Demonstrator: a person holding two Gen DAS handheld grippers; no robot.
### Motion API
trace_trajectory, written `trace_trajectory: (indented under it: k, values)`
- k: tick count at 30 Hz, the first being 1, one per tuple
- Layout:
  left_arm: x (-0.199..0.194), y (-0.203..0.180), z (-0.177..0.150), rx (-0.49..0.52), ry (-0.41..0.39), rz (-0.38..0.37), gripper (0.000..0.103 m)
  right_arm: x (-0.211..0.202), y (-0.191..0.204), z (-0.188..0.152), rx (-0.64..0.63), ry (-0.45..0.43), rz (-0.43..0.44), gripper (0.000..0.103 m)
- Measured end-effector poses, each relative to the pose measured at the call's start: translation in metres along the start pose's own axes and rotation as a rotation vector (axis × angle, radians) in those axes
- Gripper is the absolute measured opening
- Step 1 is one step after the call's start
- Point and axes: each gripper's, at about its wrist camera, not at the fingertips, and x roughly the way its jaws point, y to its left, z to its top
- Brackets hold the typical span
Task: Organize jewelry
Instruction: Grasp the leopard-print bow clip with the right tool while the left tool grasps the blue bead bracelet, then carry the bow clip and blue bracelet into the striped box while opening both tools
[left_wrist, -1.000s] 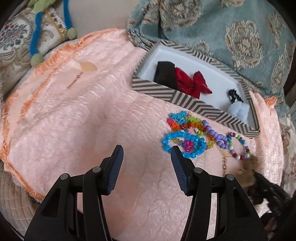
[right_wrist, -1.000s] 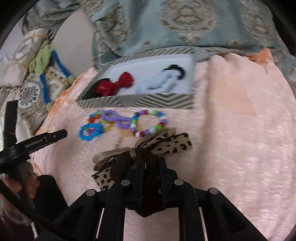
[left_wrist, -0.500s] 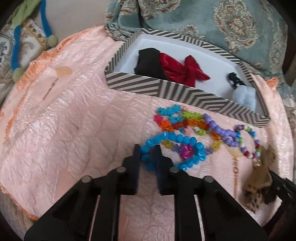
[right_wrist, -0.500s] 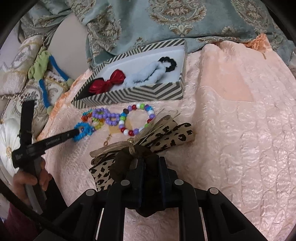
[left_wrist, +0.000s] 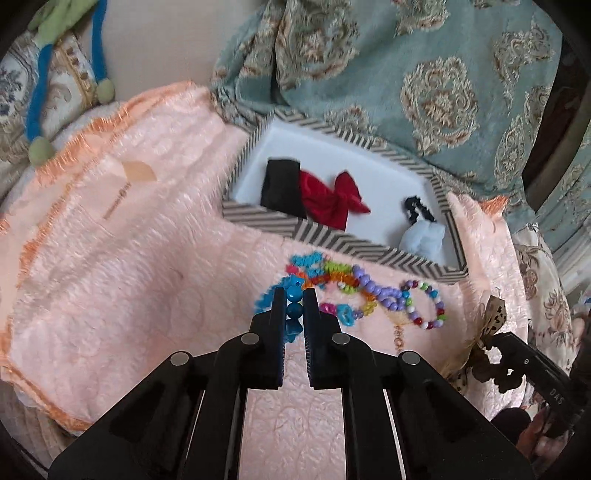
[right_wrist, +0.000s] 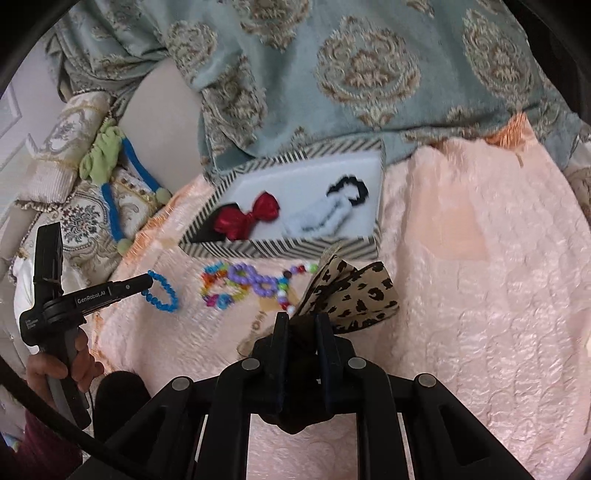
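My left gripper (left_wrist: 294, 295) is shut on a blue bead bracelet (left_wrist: 294, 300), lifted off the pink cloth; in the right wrist view the bracelet (right_wrist: 162, 293) hangs from the left gripper's tip (right_wrist: 147, 283). My right gripper (right_wrist: 299, 321) is shut on a leopard-print bow (right_wrist: 354, 295), raised above the cloth. More bead bracelets (left_wrist: 373, 291) lie in a pile in front of a striped box (left_wrist: 332, 232). The box holds a red bow (left_wrist: 328, 195), a black piece (left_wrist: 282, 186), a white fluffy tie (left_wrist: 421, 236) and a black scrunchie (left_wrist: 413, 206).
A pink quilted cloth (left_wrist: 129, 258) covers the surface. A teal patterned fabric (left_wrist: 424, 74) rises right behind the box. A cushion with a blue and green cord (left_wrist: 37, 96) lies at the far left. A person's hand (right_wrist: 55, 369) holds the left gripper's handle.
The left gripper closed on the blue bracelet and lifted it off the pile. The right gripper rose with the leopard bow still in it.
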Motion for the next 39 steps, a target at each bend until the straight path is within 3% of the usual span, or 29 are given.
trace_trajectory:
  k: [11, 23, 32, 39]
  values:
    - [-0.033, -0.015, 0.023, 0.06, -0.077, 0.03, 0.007, -0.02, 0.019, 0.033, -0.047, -0.074, 0.009, 0.013]
    - [-0.011, -0.042, 0.052, 0.148, -0.094, 0.084, 0.008, -0.007, 0.036, 0.083, -0.124, -0.106, -0.015, 0.013]
    - [0.021, -0.057, 0.091, 0.2, -0.099, 0.12, 0.007, 0.034, 0.042, 0.129, -0.176, -0.09, -0.033, 0.013]
    - [0.062, -0.072, 0.136, 0.206, -0.091, 0.106, 0.007, 0.095, 0.035, 0.166, -0.156, -0.042, -0.025, 0.013]
